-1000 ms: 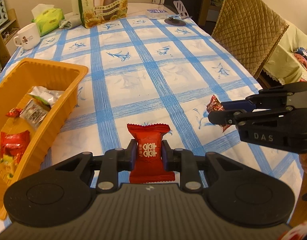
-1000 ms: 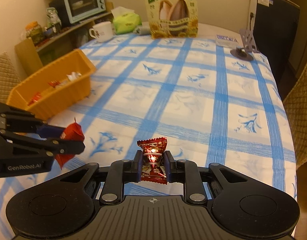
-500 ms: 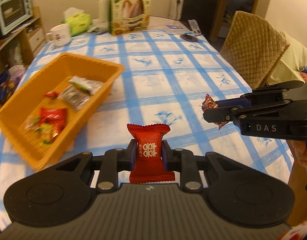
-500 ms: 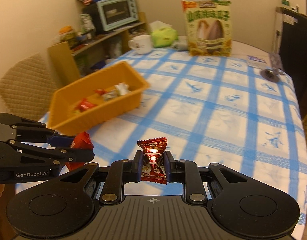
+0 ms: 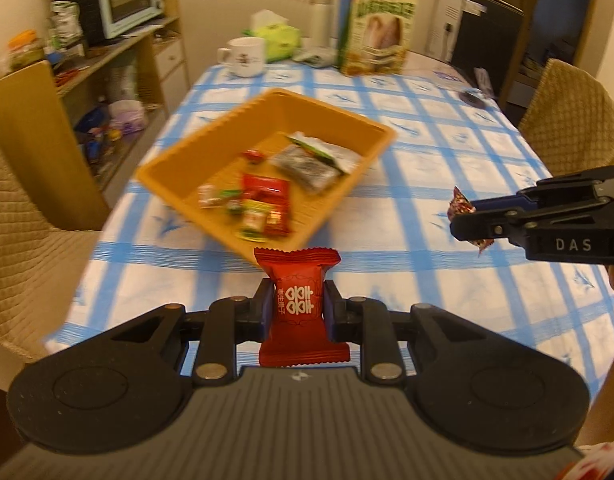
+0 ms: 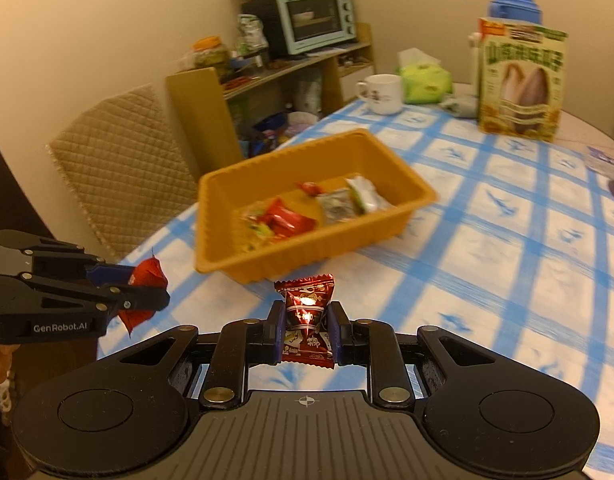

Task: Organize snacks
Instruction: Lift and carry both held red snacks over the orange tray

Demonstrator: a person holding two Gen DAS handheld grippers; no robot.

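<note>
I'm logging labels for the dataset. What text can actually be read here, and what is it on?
"DAS": side of the right gripper.
"GenRobot.AI": side of the left gripper.
Red snack packet in the left gripper: white double-happiness sign.
Dark red candy, seed bag, mug: print too blurred to read.

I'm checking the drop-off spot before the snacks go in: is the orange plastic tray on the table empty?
No, the orange plastic tray already holds several wrapped snacks, among them a red packet and a clear packet.
</note>
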